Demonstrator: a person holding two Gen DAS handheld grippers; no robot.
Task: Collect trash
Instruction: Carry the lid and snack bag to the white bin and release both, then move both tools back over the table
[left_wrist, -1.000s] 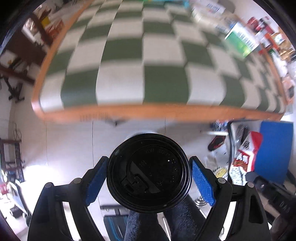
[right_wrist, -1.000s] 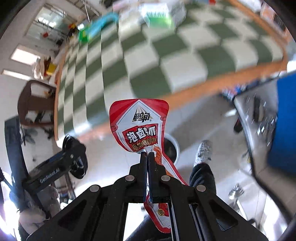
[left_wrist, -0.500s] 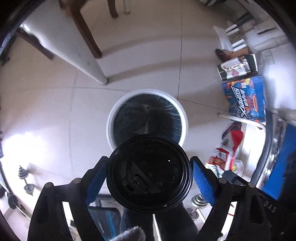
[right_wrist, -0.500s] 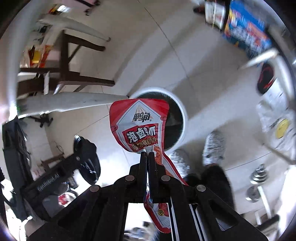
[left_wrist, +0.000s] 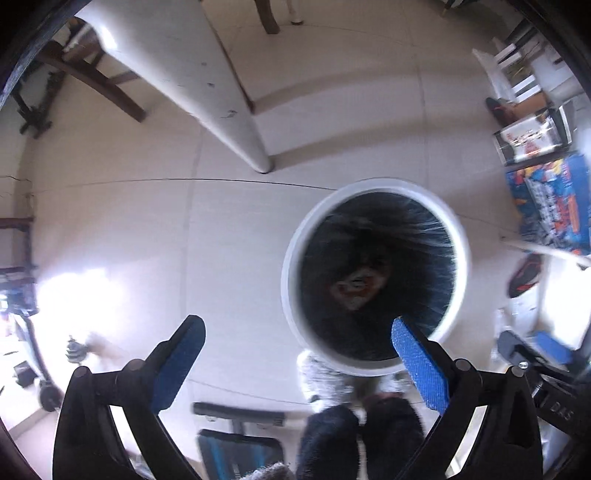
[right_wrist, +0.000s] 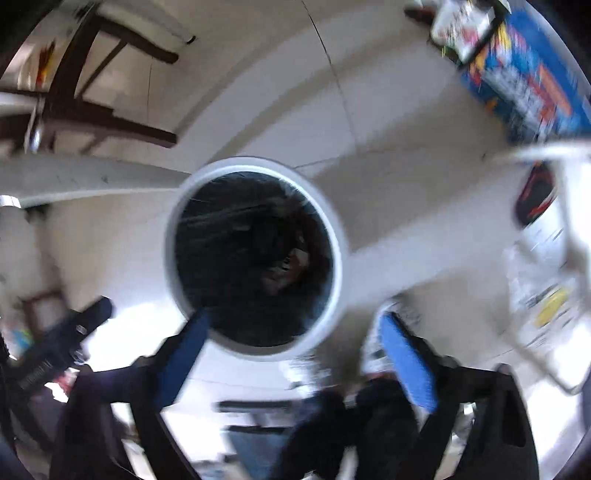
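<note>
Hovering above the bin (left_wrist: 291, 266), we are opening the left tool (left_wrist: 295, 354) and right tool (right_wrist: 295, 347), both empty, so the trash (left_wrist: 356, 286) is lying inside its dark liner.

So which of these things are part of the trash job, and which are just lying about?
Part of the job:
white-rimmed trash bin
red-and-white wrapper inside it
left gripper, jaws opening, empty
right gripper, jaws opening, empty

Lying about:
blue printed box
white table leg

White-rimmed bin (left_wrist: 291, 254) with black liner; red-and-white wrapper (left_wrist: 354, 286) inside. Blue pads (left_wrist: 421, 365) on black fingers. Cream tiled floor (left_wrist: 147, 229). Blue patterned box (left_wrist: 550, 206) far right.
</note>
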